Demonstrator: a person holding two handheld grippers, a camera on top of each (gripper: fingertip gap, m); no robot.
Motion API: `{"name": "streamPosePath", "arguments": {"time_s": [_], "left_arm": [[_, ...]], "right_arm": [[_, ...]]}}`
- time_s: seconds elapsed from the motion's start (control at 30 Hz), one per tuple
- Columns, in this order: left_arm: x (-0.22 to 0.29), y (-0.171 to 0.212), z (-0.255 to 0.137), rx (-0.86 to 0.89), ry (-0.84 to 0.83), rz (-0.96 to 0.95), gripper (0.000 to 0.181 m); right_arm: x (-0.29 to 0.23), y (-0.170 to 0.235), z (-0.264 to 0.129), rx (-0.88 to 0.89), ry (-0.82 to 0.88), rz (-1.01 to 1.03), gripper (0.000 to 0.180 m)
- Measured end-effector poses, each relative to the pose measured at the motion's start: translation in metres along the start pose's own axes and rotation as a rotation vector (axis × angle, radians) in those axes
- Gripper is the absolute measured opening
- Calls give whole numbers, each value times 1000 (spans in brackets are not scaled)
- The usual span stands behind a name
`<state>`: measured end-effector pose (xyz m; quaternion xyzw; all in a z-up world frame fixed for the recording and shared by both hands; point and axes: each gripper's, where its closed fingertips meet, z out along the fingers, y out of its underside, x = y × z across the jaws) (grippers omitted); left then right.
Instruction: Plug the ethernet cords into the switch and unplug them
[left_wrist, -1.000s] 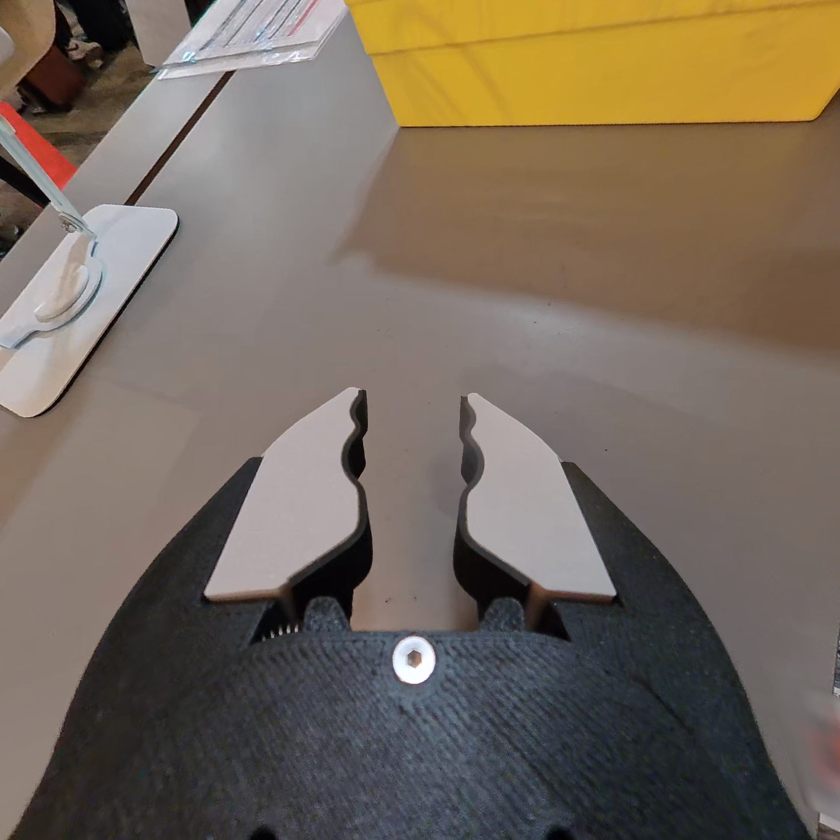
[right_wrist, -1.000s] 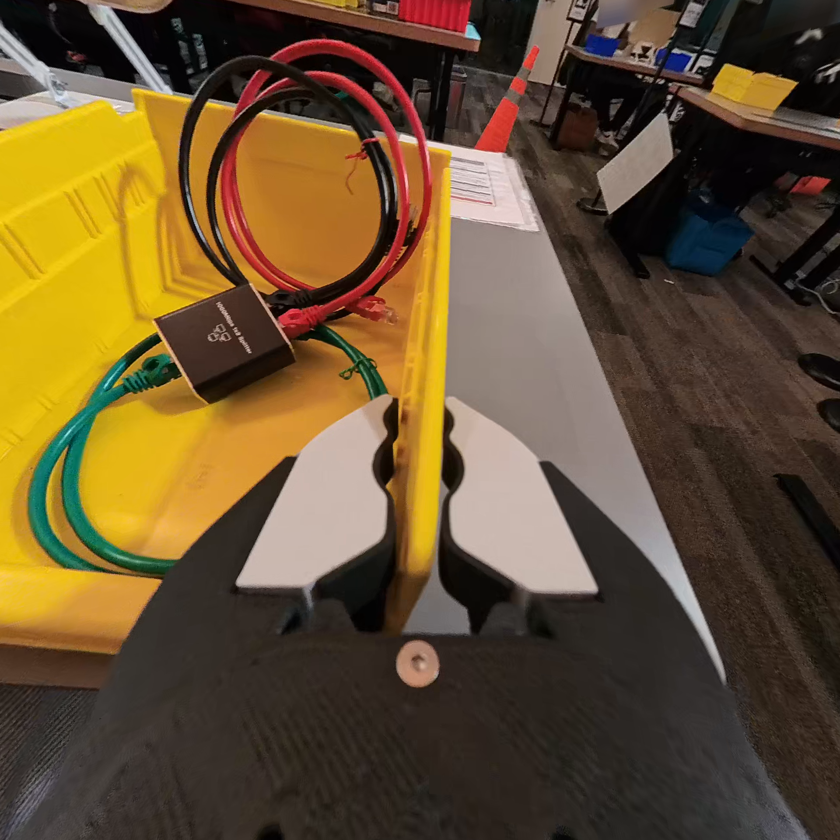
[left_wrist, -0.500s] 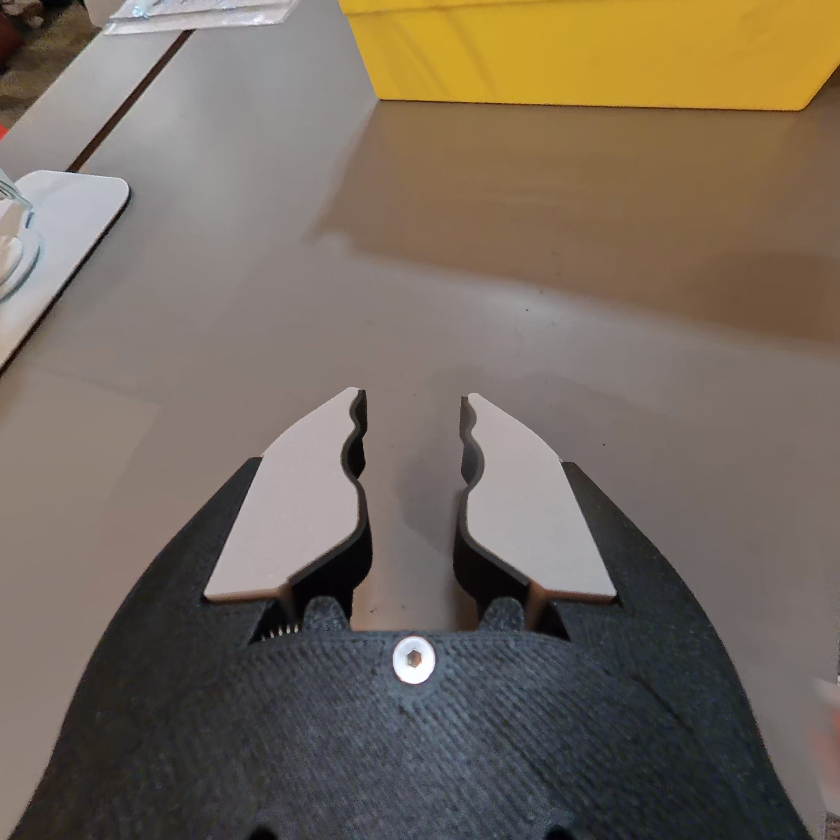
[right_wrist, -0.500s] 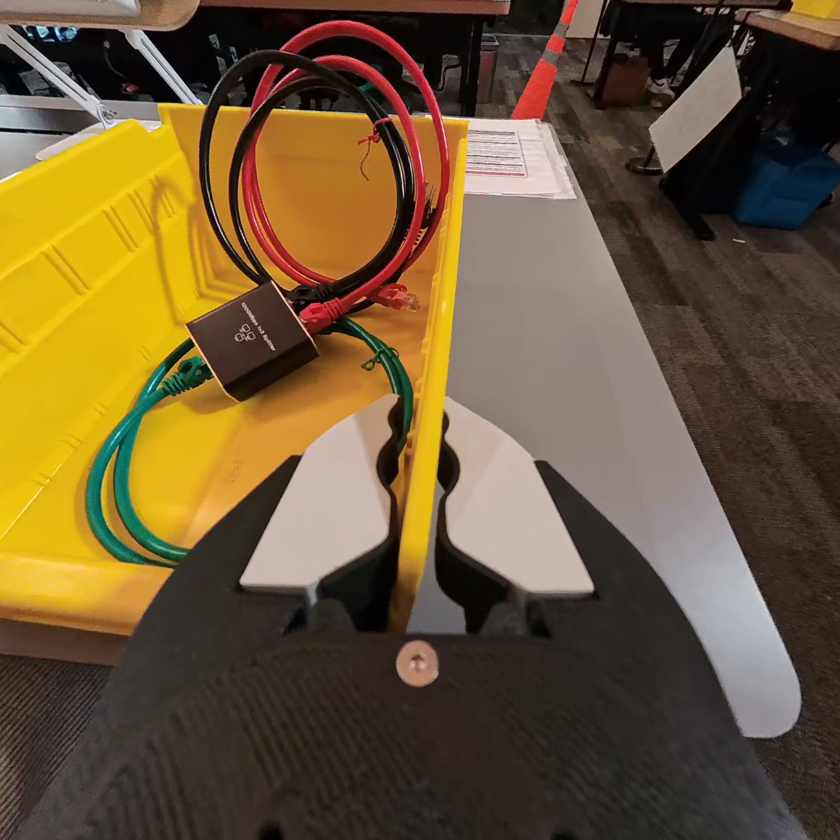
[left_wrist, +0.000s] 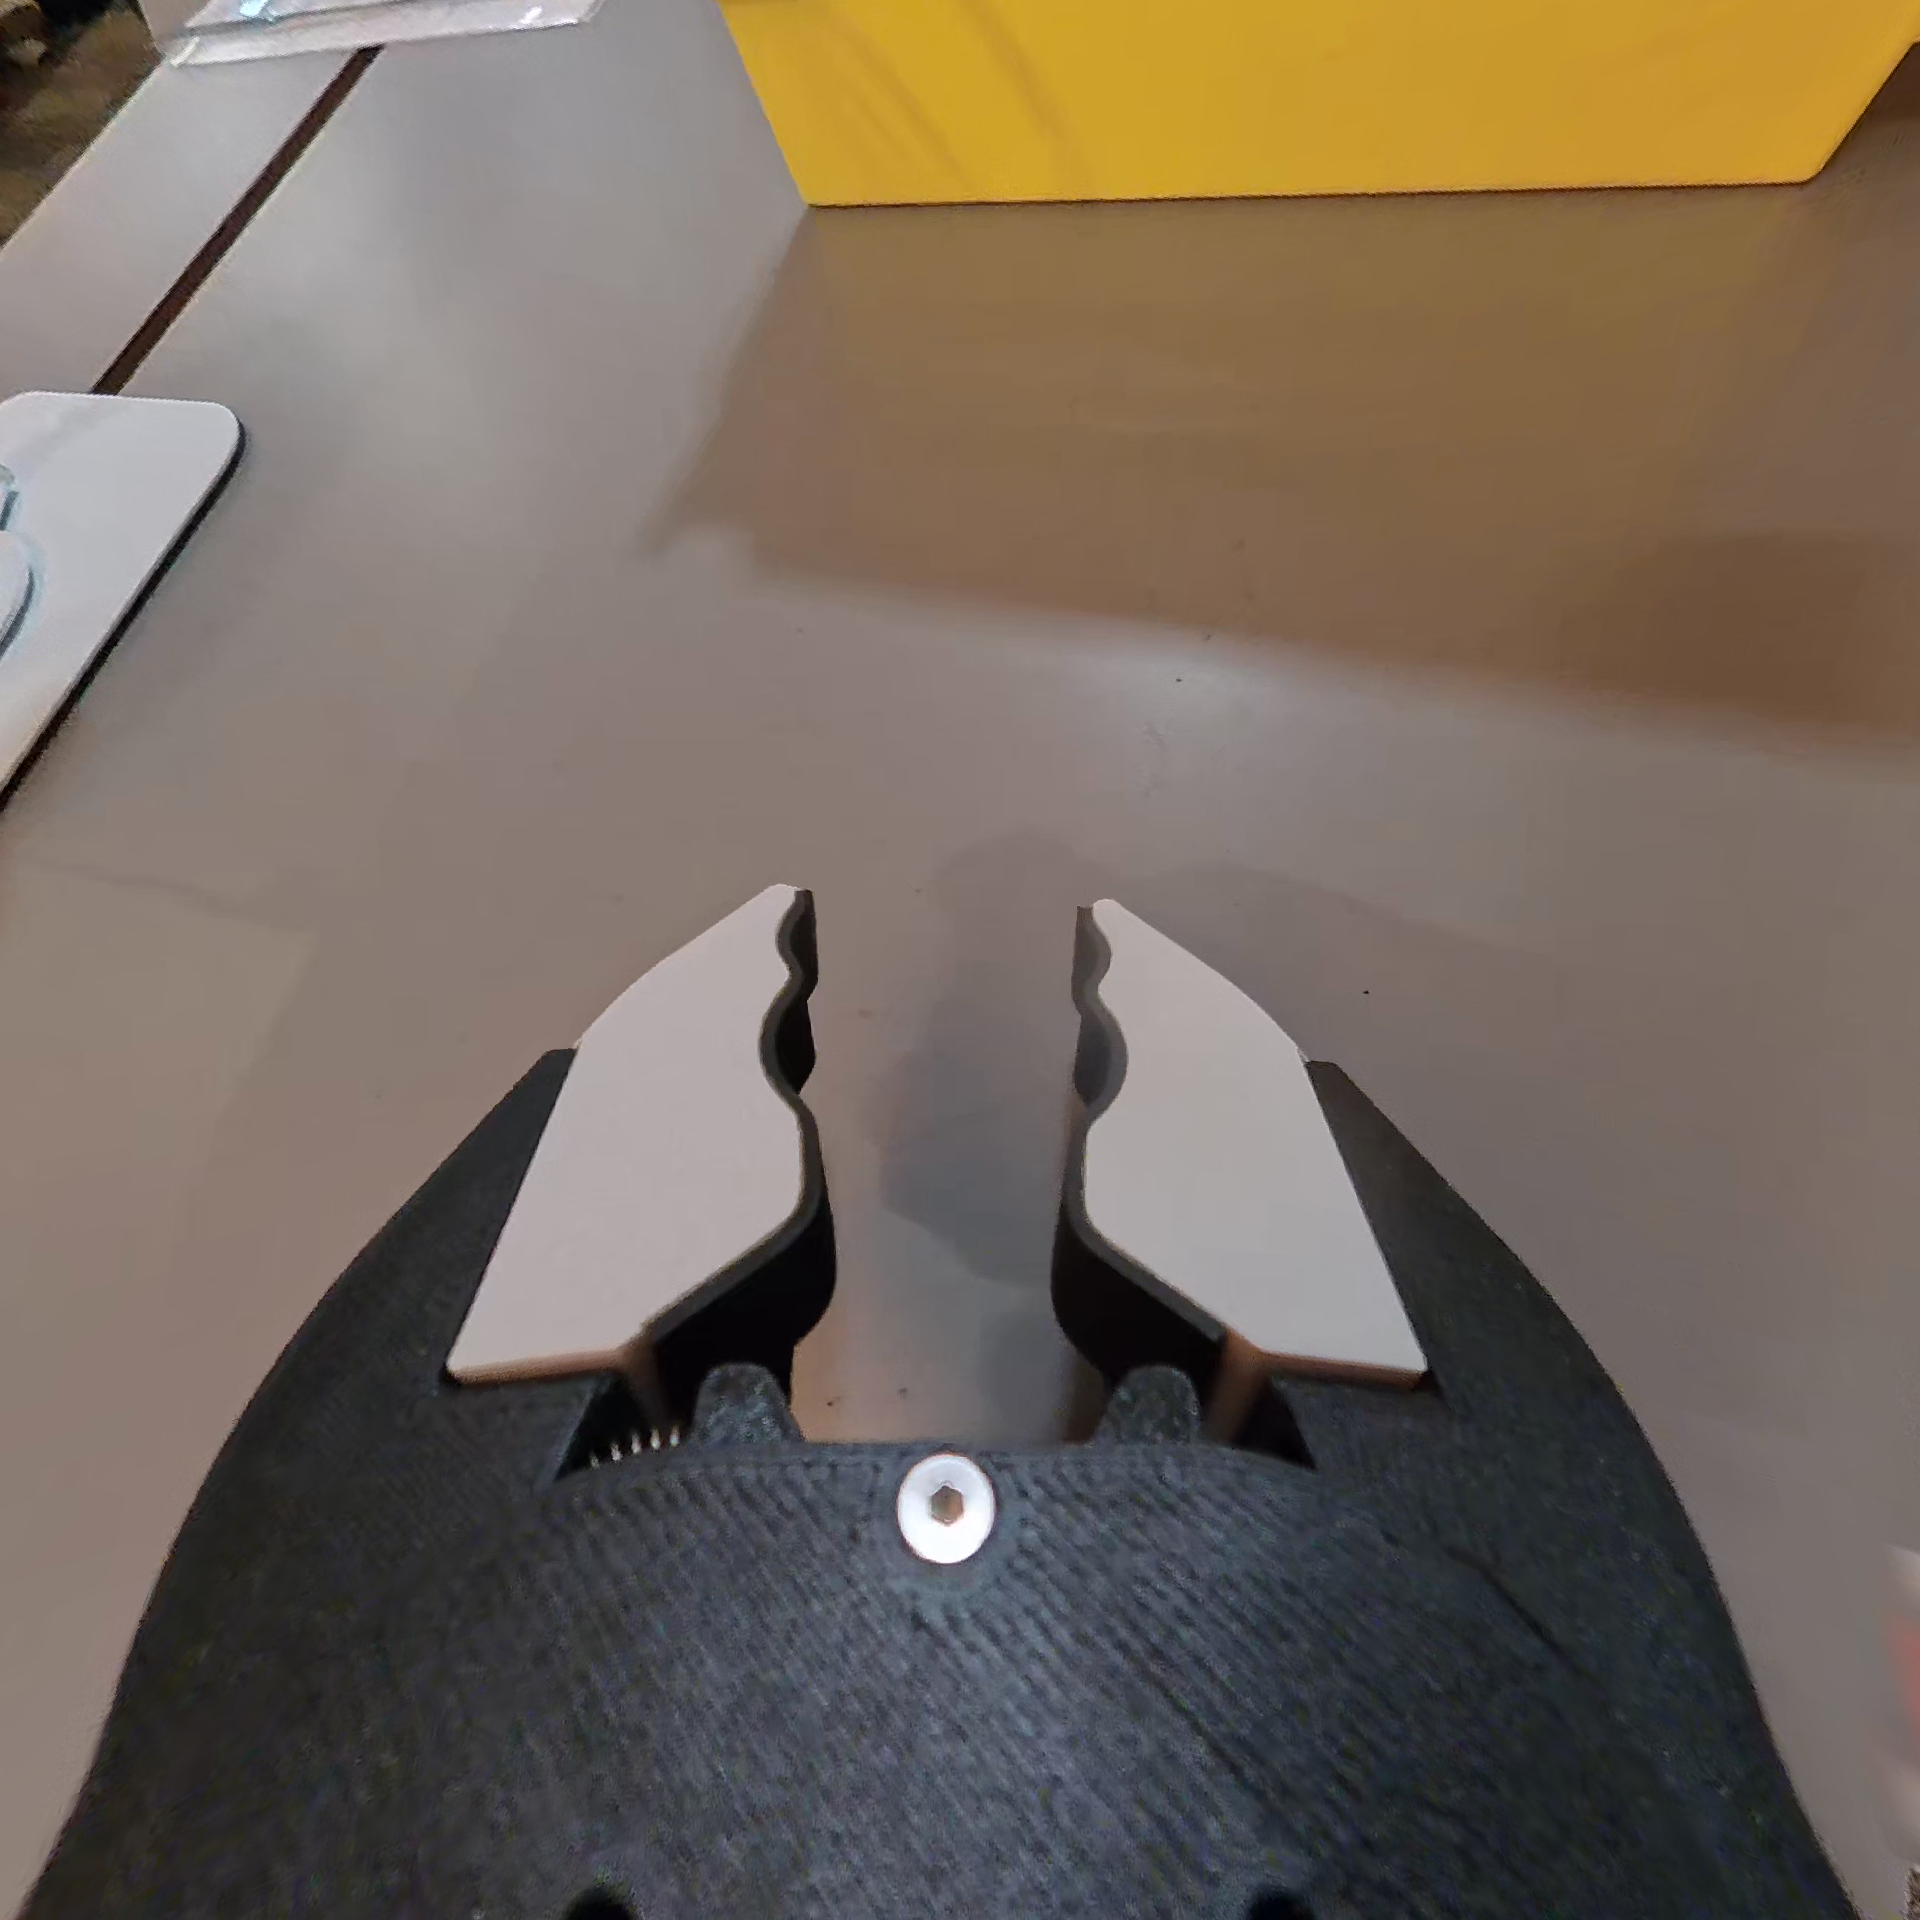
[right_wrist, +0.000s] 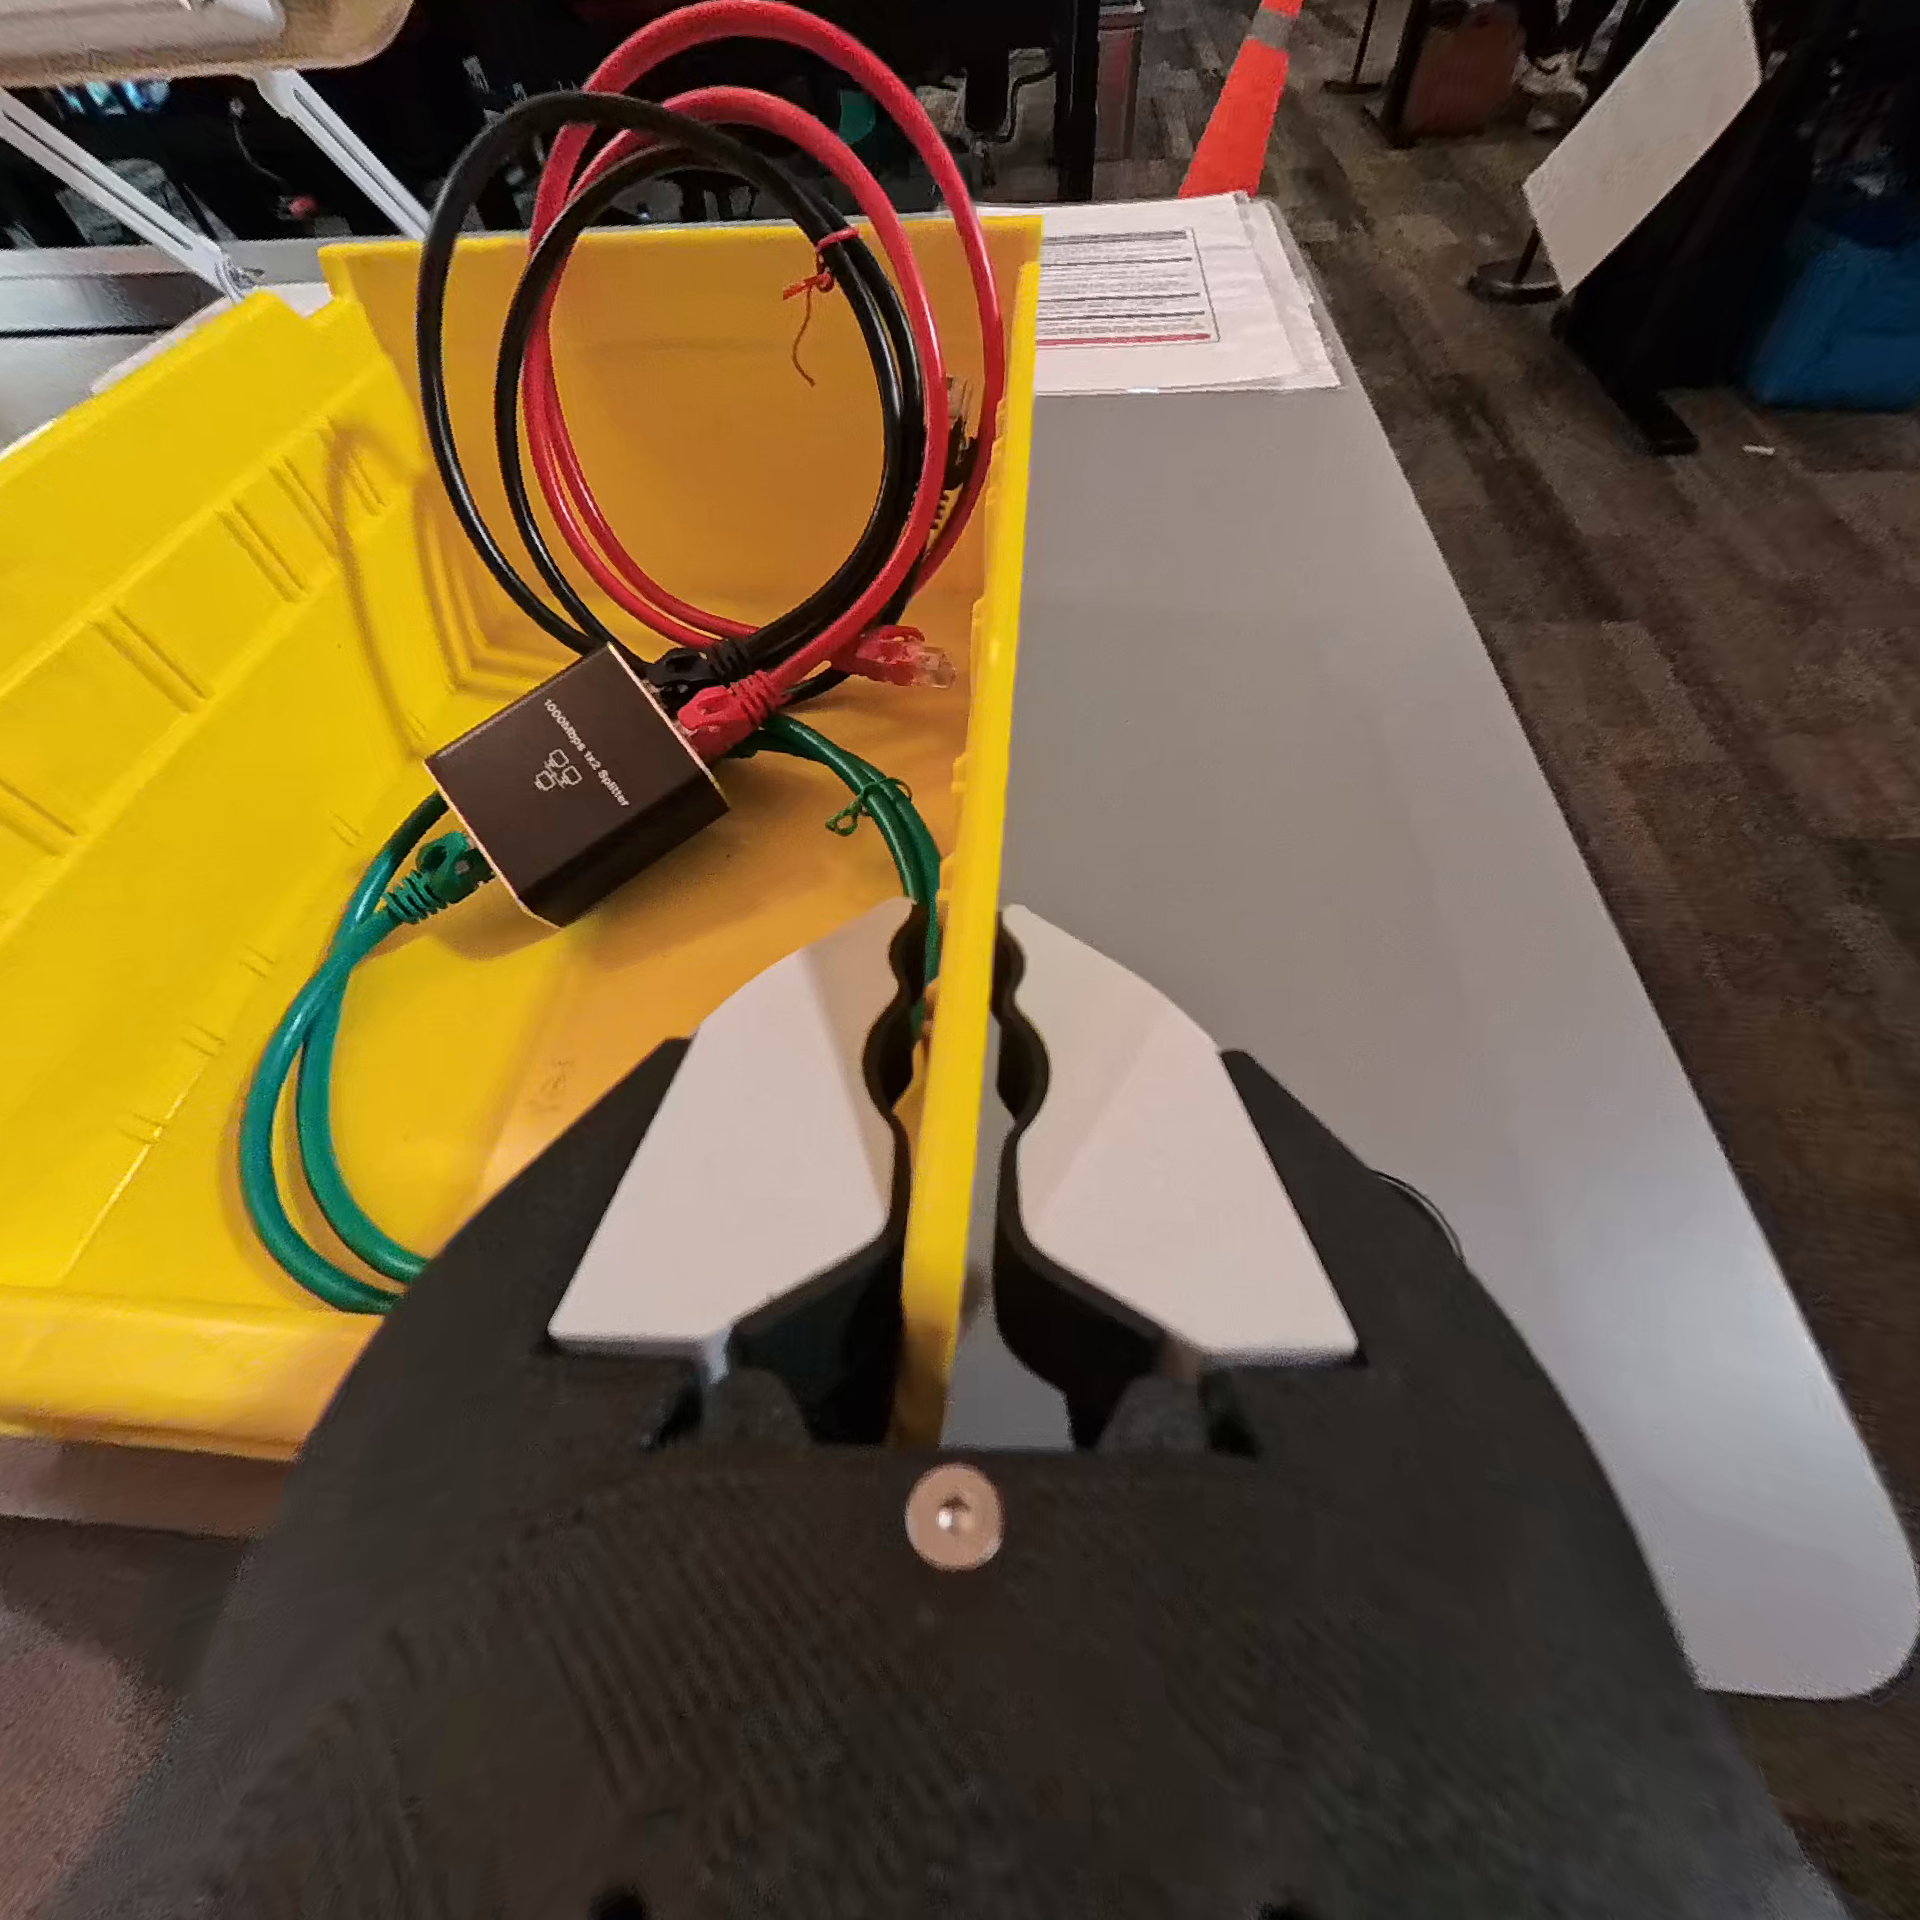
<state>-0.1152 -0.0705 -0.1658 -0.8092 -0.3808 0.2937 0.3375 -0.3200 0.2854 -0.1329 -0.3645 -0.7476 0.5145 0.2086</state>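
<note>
Right hand-held gripper (right_wrist: 954, 914) was clamped on the right side wall of the yellow bin (right_wrist: 156, 644), one finger inside the bin and the other outside, the thin plastic wall pinched between them. Inside the bin lay the switch (right_wrist: 577, 784), a small dark box with white markings on top, resting on the bin floor towards the far right corner. A red ethernet cord (right_wrist: 758, 343) and a black ethernet cord (right_wrist: 468, 416) were plugged side by side into its far face and looped up above the bin's back wall; the red cord's other plug (right_wrist: 904, 657) lay loose just beside the right wall. A green ethernet cord (right_wrist: 301, 1091) was plugged into the near face of the switch and coiled across the bin floor, passing close to the gripper's inner finger. The bin sat on a grey desk (right_wrist: 1299, 831), with a printed sheet in a clear sleeve (right_wrist: 1164, 296) beyond it.

Left hand-held gripper (left_wrist: 943, 902) hovered low over the bare desk (left_wrist: 1039, 520) with its fingers spread apart and holding nothing. The bin's outer wall (left_wrist: 1247, 94) stood well ahead of it, and a white flat base plate (left_wrist: 104, 520) lay at the left edge.
</note>
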Motion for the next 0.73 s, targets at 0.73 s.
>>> {"name": "streamPosePath", "arguments": {"time_s": [0.73], "left_arm": [[4, 0, 0, 0, 14, 26, 55]], "right_arm": [[-5, -6, 8, 104, -59, 113, 11]]}}
